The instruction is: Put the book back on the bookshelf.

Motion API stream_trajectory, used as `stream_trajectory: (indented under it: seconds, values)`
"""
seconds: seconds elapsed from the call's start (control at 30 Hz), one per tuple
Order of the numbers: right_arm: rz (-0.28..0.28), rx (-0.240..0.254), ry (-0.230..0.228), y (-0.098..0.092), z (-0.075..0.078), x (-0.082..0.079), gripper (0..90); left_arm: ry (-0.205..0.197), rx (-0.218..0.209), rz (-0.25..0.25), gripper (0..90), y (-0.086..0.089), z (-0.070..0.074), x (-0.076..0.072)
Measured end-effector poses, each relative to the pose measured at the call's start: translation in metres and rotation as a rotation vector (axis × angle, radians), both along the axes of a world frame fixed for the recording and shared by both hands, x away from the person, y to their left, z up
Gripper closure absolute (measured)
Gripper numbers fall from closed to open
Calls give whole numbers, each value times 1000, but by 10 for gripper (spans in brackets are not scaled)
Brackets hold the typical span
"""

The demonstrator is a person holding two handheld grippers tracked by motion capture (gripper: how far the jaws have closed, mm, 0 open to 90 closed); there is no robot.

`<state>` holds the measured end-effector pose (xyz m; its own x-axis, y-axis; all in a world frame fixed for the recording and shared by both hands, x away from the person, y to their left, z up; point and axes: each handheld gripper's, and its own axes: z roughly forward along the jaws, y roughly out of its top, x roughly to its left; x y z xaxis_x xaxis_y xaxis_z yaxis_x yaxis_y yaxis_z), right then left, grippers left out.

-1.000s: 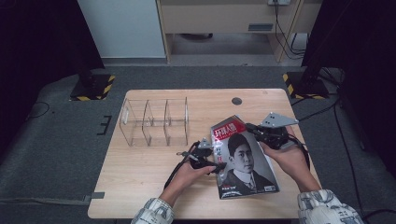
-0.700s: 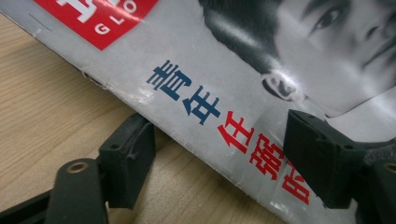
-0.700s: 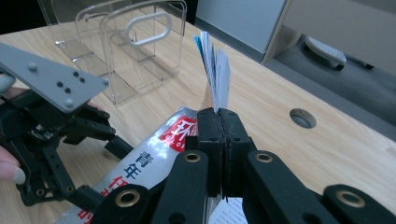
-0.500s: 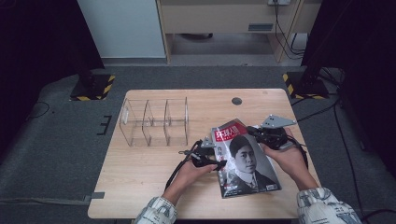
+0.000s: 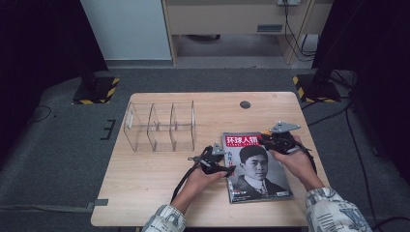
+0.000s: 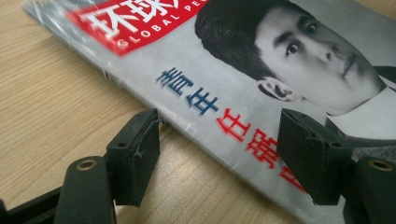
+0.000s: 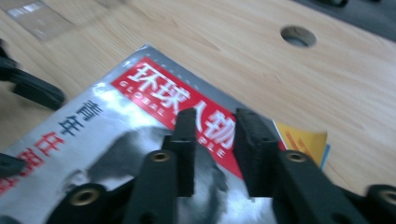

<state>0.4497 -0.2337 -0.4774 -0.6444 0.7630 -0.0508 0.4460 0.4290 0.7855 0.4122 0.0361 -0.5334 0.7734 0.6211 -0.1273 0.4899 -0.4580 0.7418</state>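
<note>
A light wooden table (image 5: 145, 188) stands on grey carpet, with dark stands and black-and-yellow striped bases behind it. The magazine (image 5: 256, 166) lies flat on the table, toward its near right part. Its cover carries a black-and-white portrait under a red banner with white Chinese characters and the Latin word "GLOBAL" beneath them; blue and red Chinese characters run down the cover's left side. A yellow sheet (image 7: 303, 137) pokes out from under the magazine's far right corner. To the magazine's far left stands a clear acrylic organiser (image 5: 162, 126) with three compartments, and beyond the magazine a round hole (image 5: 245, 104) is cut in the tabletop.

The left gripper (image 6: 217, 154) sits at the magazine's left edge, its jaws apart with that edge running between them, and they have just been closing. The right gripper (image 7: 215, 149) hangs over the magazine's far right corner, above the red banner, its jaws a little apart and just opened, with nothing clamped.
</note>
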Motion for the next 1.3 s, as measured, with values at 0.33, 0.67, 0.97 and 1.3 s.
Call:
stream_trajectory:
  seconds: [0.33, 0.67, 0.97, 1.3]
  values:
    - [-98, -38, 109, -24, -37, 3, 403, -5, 1, -1, 300, -4, 0, 0]
    - [-141, -11, 123, -35, -45, -2, 338, 1, 7, 2, 336, -3, 1, 1]
    - [-144, -13, 162, -39, -48, -10, 422, 25, -22, 22, 365, -1, 1, 5]
    - [-123, 5, 183, -48, -47, -20, 535, 11, 8, 15, 366, 0, 2, 3]
